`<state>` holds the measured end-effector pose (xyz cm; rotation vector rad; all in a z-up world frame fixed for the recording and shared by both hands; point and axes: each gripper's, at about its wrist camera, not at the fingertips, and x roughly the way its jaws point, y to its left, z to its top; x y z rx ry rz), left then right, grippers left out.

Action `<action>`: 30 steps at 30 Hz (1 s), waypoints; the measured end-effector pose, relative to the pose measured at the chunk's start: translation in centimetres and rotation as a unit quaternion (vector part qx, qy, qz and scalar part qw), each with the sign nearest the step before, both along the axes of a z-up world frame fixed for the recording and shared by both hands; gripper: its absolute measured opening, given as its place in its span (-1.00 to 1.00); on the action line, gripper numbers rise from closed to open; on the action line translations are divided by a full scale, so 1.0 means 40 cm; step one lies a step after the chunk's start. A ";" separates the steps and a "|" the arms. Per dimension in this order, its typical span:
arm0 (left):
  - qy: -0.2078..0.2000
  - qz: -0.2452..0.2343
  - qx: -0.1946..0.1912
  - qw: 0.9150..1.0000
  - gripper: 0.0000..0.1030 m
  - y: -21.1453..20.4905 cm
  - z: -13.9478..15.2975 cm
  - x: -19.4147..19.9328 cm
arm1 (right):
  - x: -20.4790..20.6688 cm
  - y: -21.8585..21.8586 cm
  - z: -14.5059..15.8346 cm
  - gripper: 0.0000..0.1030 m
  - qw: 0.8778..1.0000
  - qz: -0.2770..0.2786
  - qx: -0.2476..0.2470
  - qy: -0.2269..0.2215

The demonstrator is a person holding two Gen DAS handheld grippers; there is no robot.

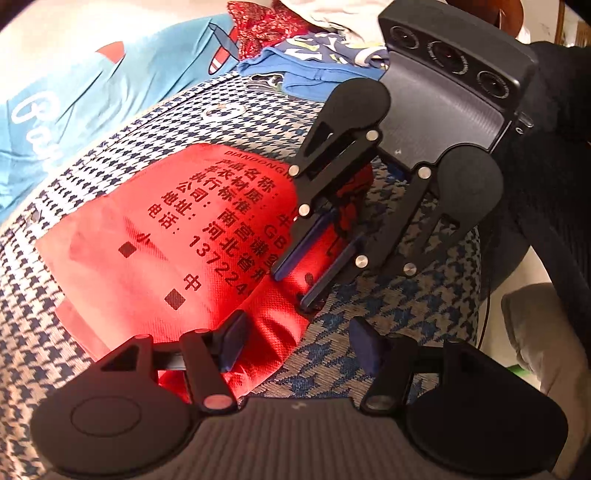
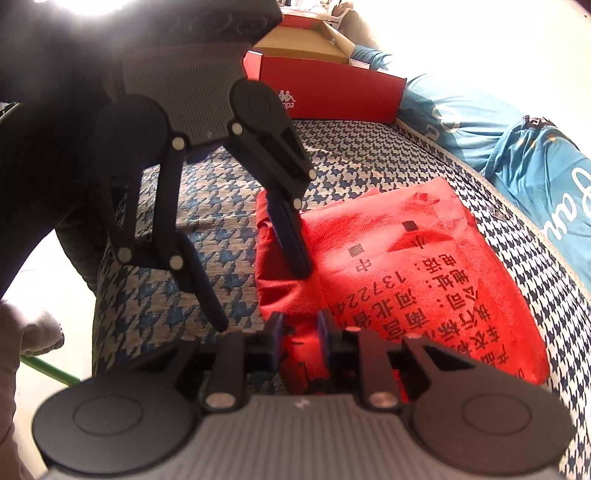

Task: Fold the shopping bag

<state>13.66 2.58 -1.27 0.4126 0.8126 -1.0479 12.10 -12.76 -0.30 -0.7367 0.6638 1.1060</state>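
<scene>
A red non-woven shopping bag (image 1: 155,236) (image 2: 424,258) with black printed text lies flattened on a blue-and-white houndstooth cushion (image 1: 388,317) (image 2: 207,221). My right gripper (image 2: 300,332) (image 1: 308,271) is shut on a bunched fold at the bag's near edge, and red fabric shows between its pads. My left gripper (image 1: 299,343) (image 2: 262,299) stands open astride that same edge. One of its fingers (image 1: 232,343) is over the red fabric and the other is over the bare cushion. Neither left pad presses on the bag.
A teal printed shirt (image 1: 74,96) (image 2: 535,177) lies along the cushion's far side. A red shoebox (image 2: 332,88) and an open cardboard box (image 2: 306,40) stand behind. Blue patterned clothes (image 1: 325,59) and a red sequined item (image 1: 258,26) are piled nearby. A dark sleeve (image 1: 554,166) holds the right gripper.
</scene>
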 end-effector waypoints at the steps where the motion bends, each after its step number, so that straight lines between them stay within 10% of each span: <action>1: 0.001 0.002 -0.007 1.000 0.17 0.003 -0.005 -0.001 | 0.000 0.001 -0.001 -0.64 1.000 -0.001 0.000 -0.001; 17: -0.009 -0.017 -0.018 1.000 0.73 -0.018 -0.028 -0.025 | -0.034 -0.014 0.014 -0.25 1.000 0.012 0.007 -0.005; 23: 0.001 -0.014 -0.024 1.000 0.73 -0.009 -0.014 -0.026 | -0.037 -0.043 0.056 -0.78 0.999 -0.027 0.018 0.011; 30: 0.002 -0.014 -0.023 1.000 0.73 -0.015 -0.014 -0.023 | -0.059 -0.086 0.052 -0.89 0.999 -0.031 -0.023 -0.005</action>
